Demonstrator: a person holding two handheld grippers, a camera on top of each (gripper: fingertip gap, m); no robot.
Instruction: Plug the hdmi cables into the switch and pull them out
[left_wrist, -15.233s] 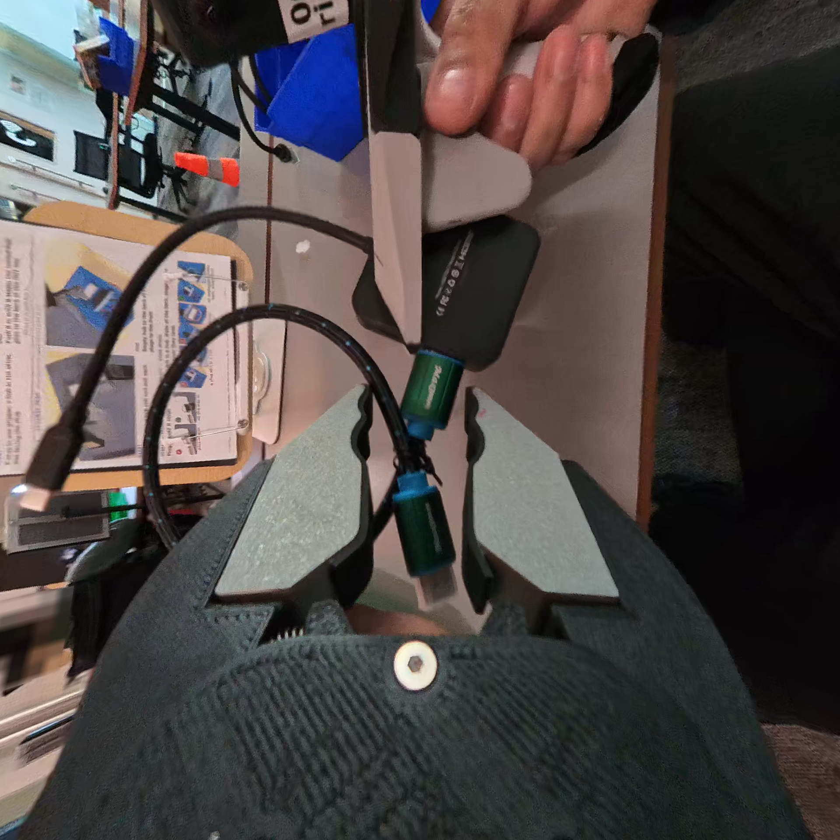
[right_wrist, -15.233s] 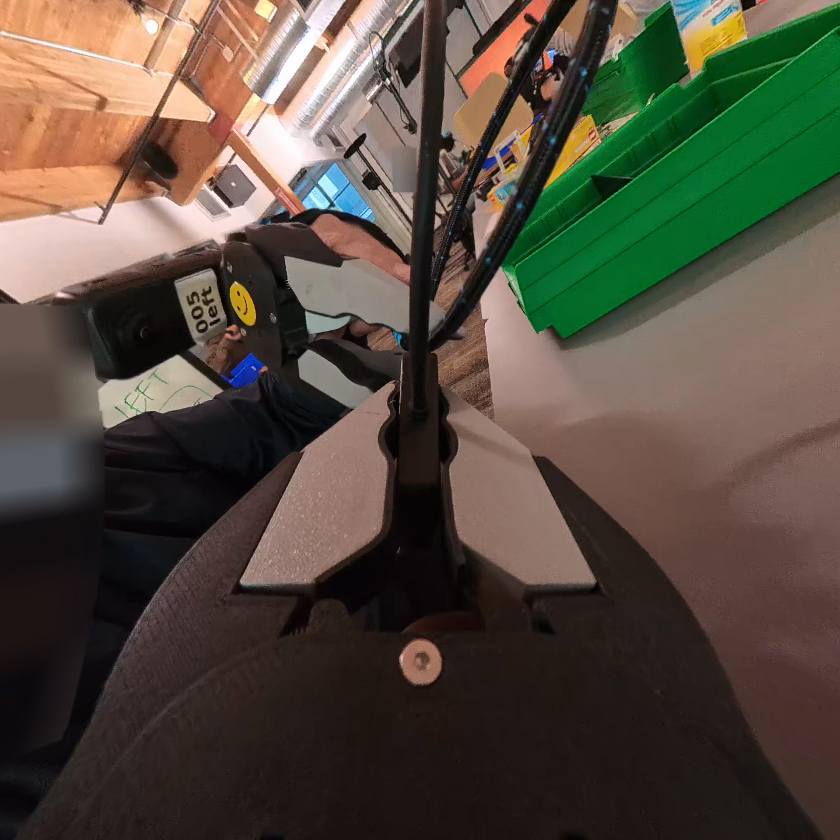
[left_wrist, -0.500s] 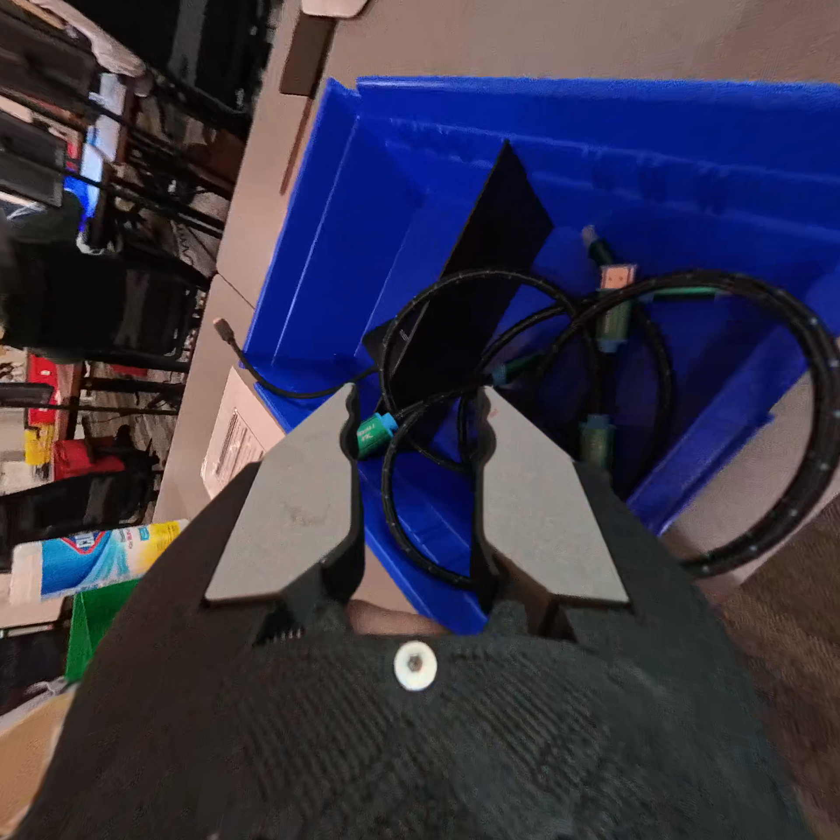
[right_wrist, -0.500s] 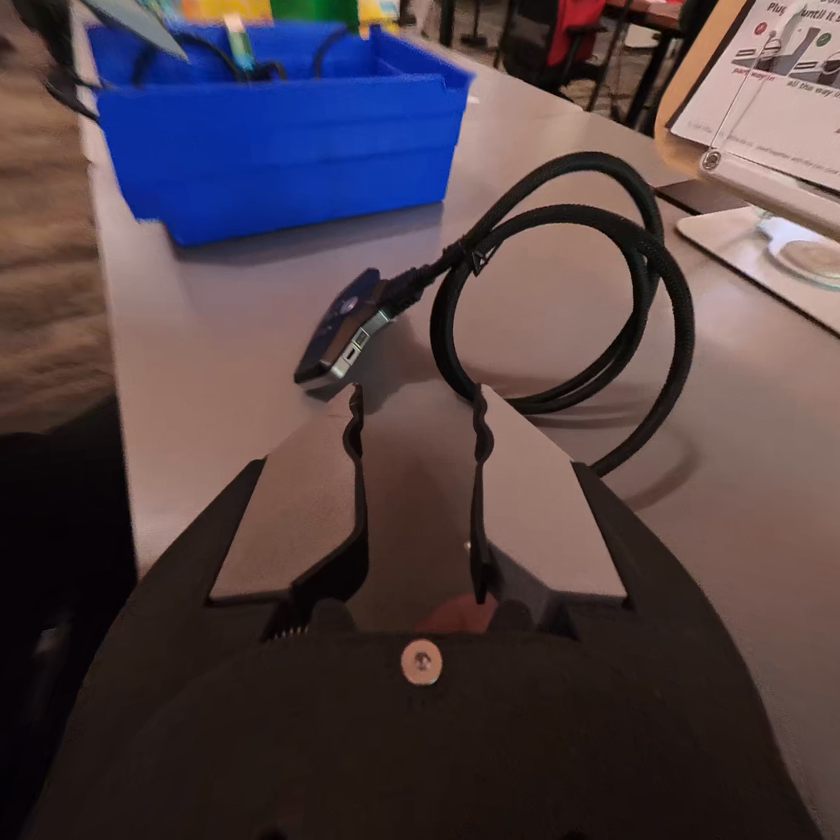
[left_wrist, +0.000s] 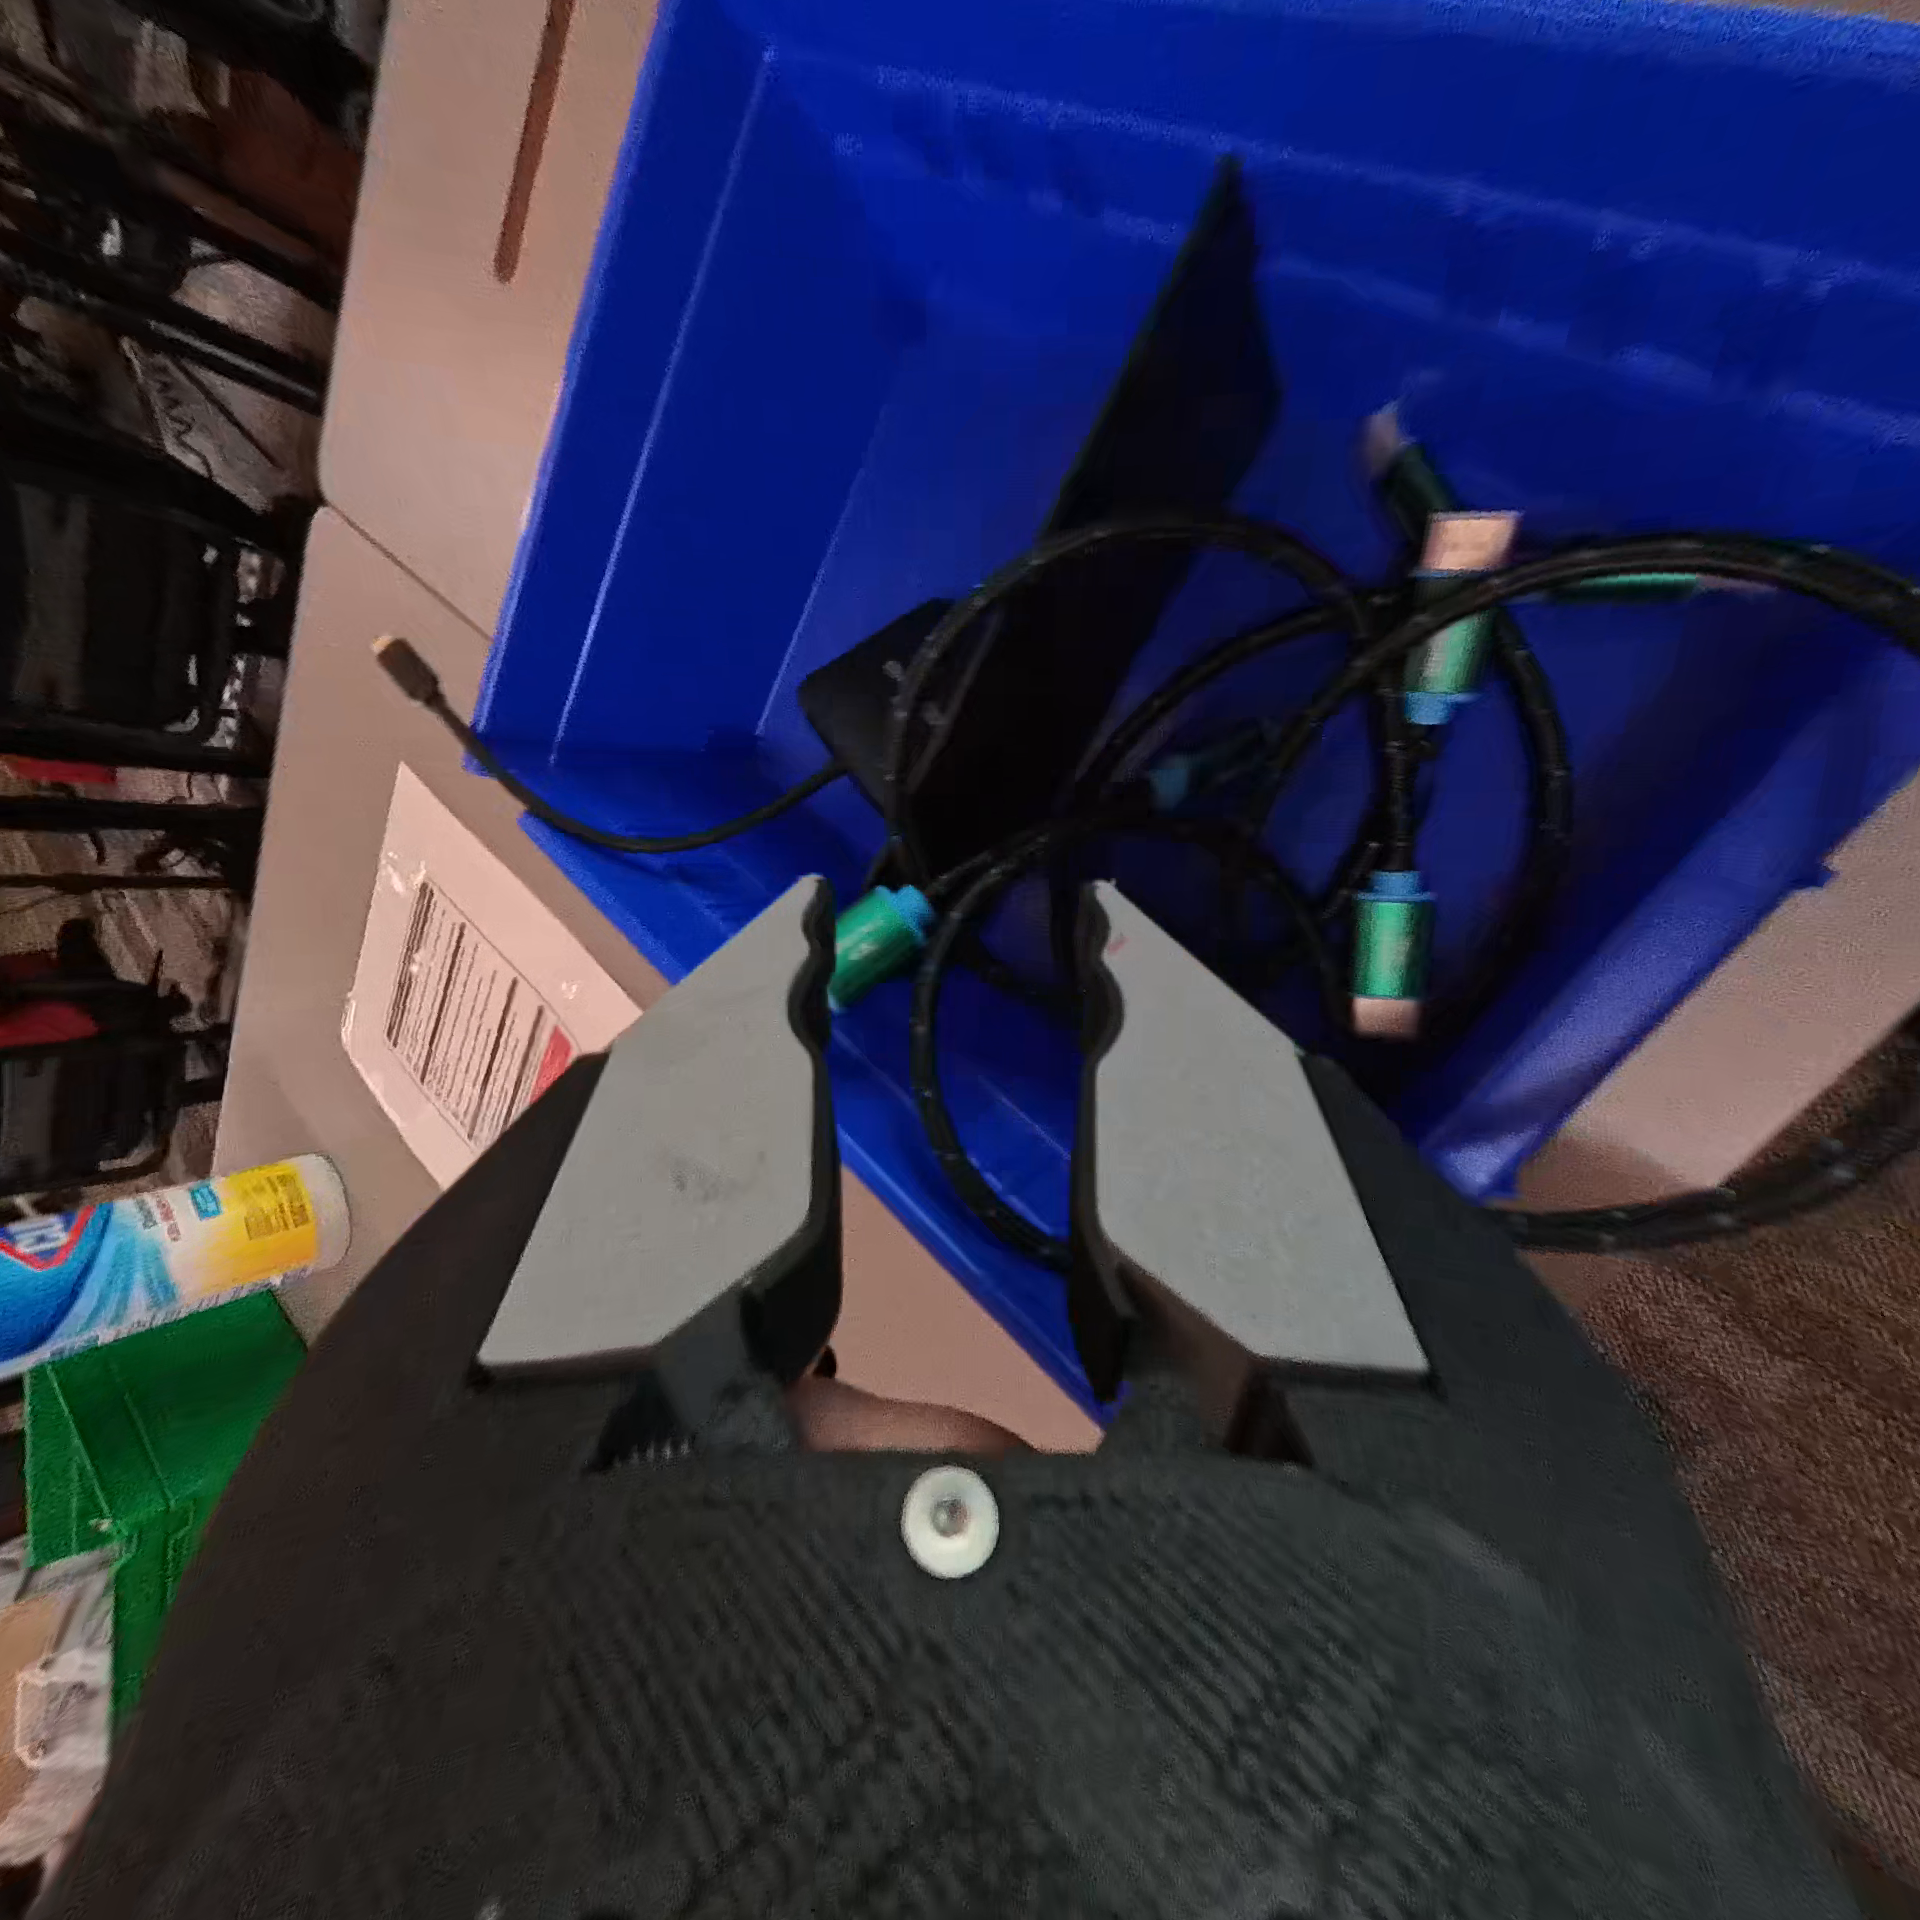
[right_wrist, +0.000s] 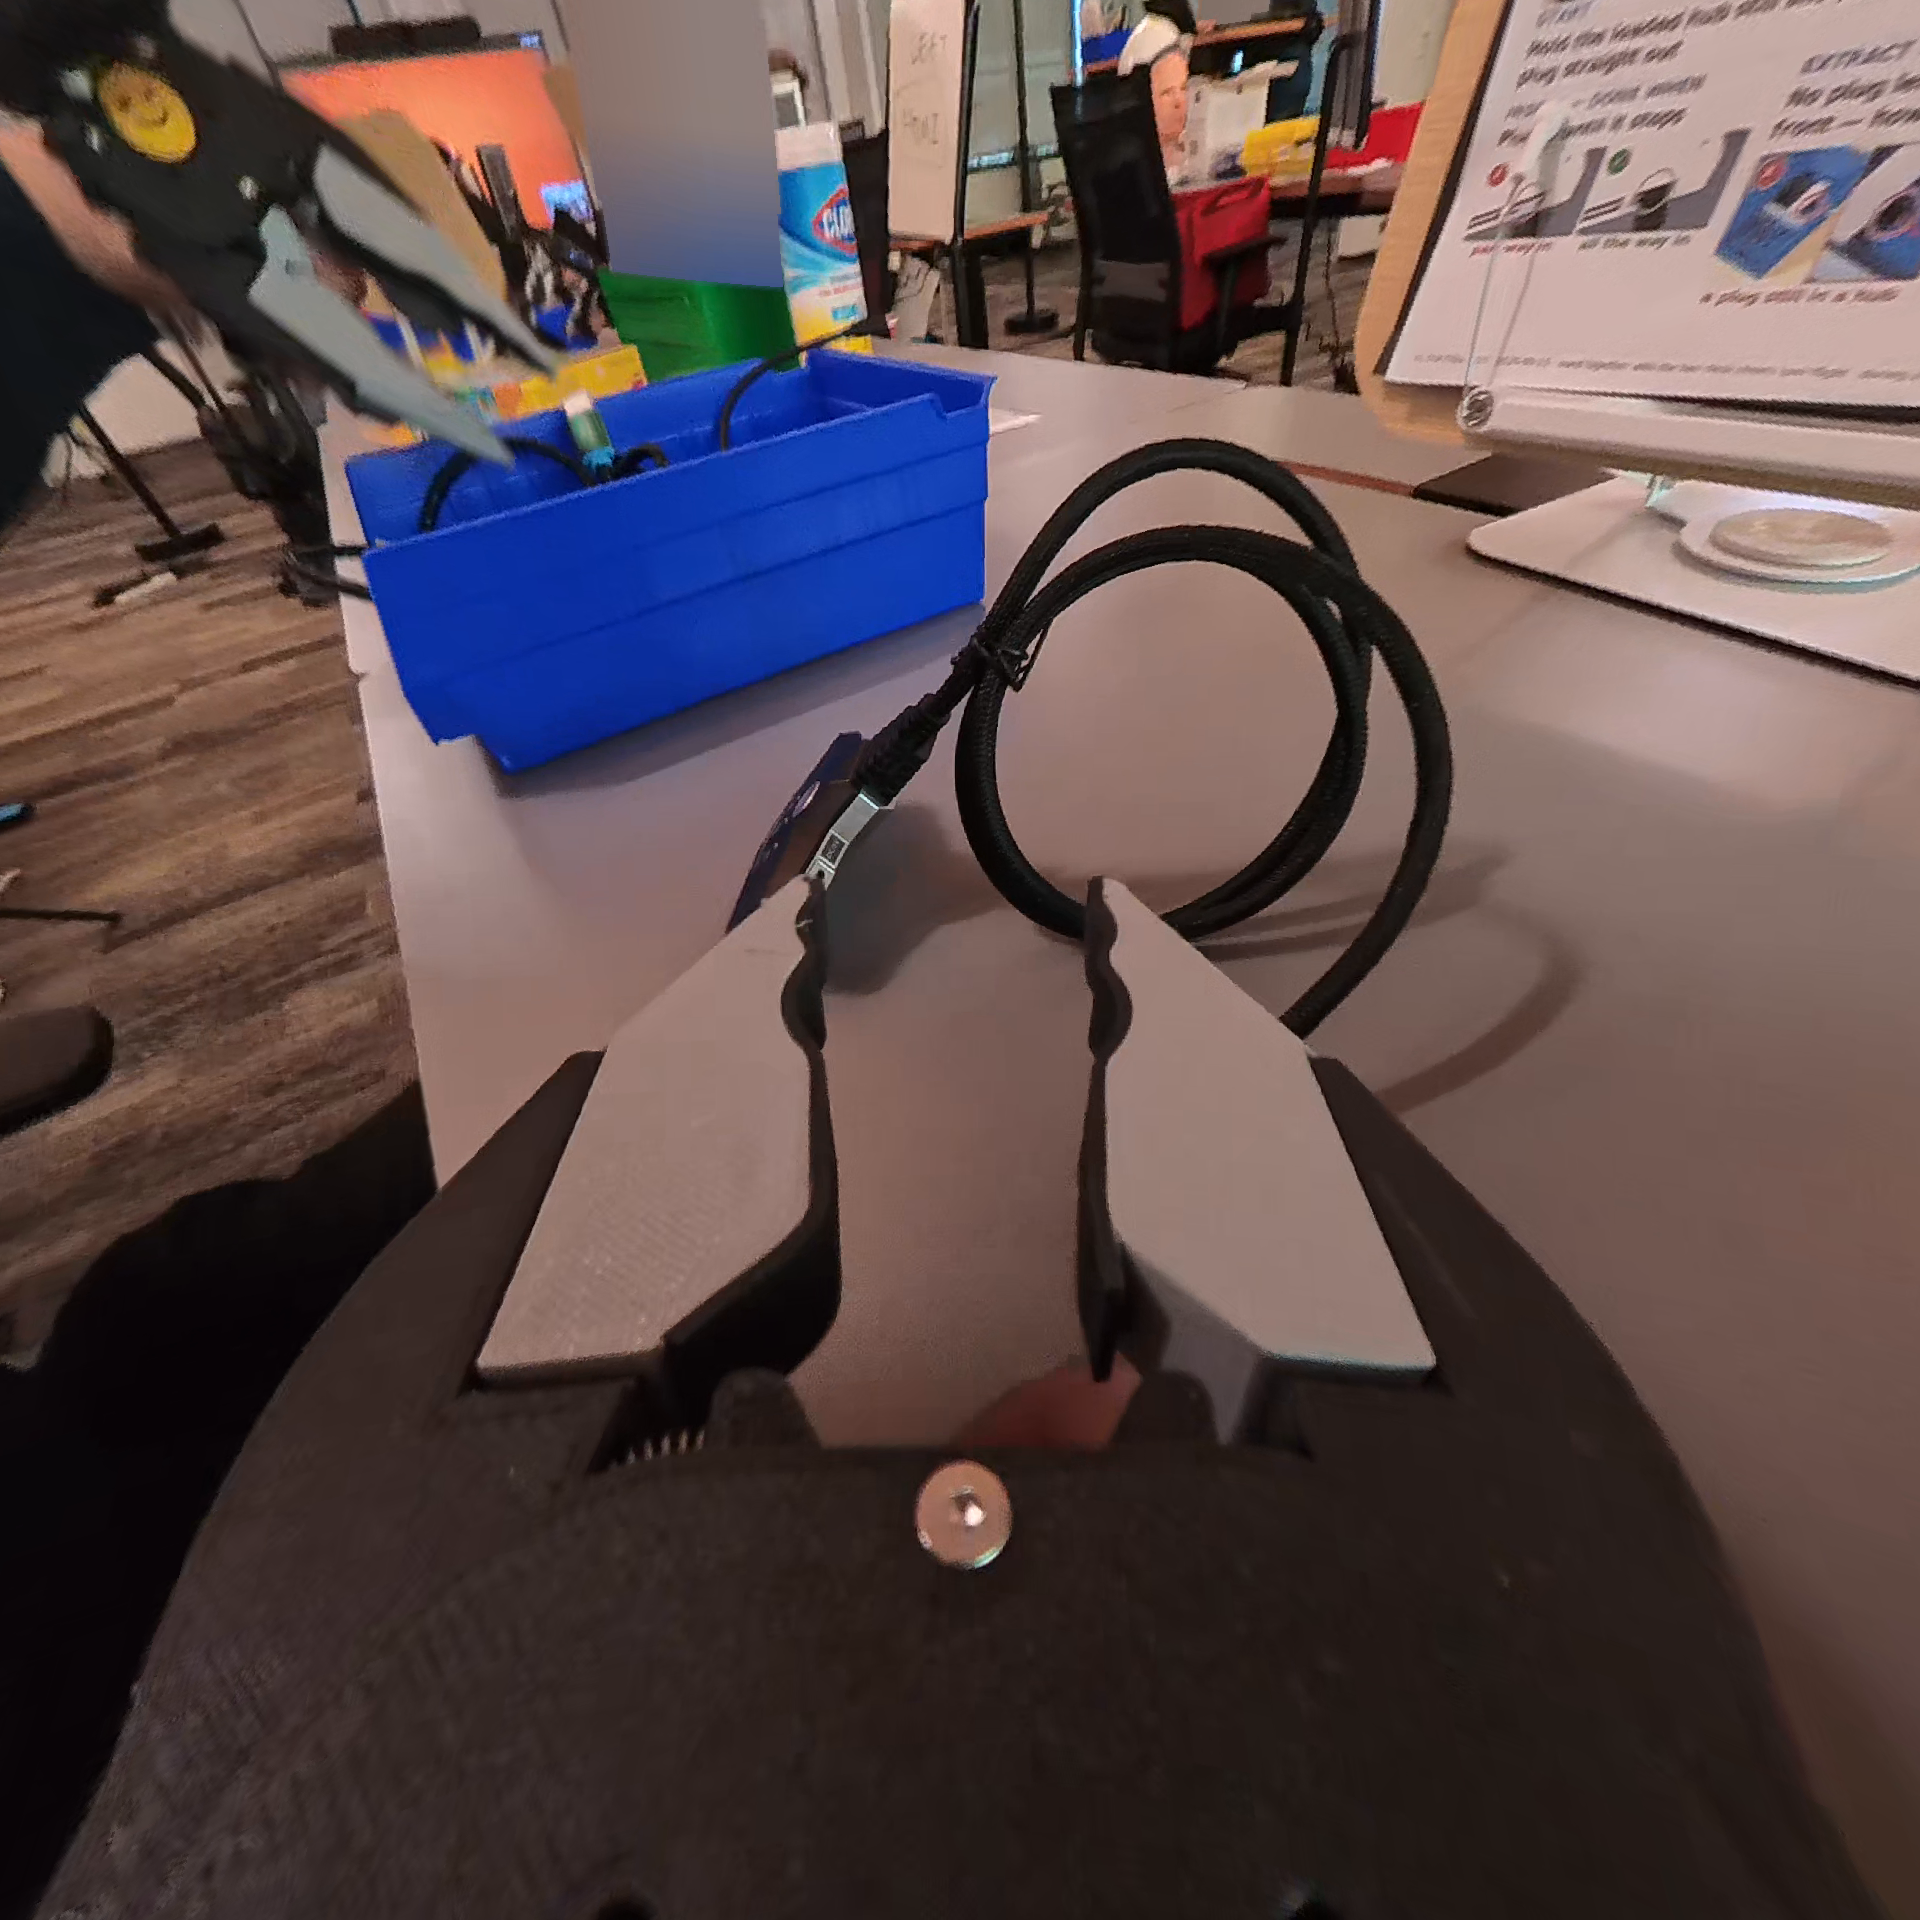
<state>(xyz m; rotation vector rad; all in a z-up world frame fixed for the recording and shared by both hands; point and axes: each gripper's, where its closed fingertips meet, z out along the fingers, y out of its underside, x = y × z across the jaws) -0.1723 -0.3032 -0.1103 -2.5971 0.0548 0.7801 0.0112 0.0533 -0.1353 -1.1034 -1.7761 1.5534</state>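
Left gripper (left_wrist: 951, 925) hangs over the blue bin (left_wrist: 727, 436) of HDMI cables (left_wrist: 1392, 945) — jaws parted, empty. Right gripper (right_wrist: 951, 914) (jaws likewise apart, holding nothing) faces the switch (right_wrist: 805, 831) on the tabletop (right_wrist: 1558, 1039).

We find the bin (right_wrist: 675, 582) on the bench (right_wrist: 1558, 1091), cables (left_wrist: 1392, 790) coiled inside it; the switch (right_wrist: 805, 821) lies nearer us, its cable (right_wrist: 1382, 727) looped to the right.

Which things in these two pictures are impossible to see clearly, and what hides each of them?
- Left wrist view: the black switch in the blue bin is mostly covered by the dark divider and cable loops; its ports are hidden.
- Left wrist view: one green plug is partly behind the left claw.
- Right wrist view: the small blue device is partly behind the right claw.
- Right wrist view: the braided cable passes behind that claw; its far end is unseen.
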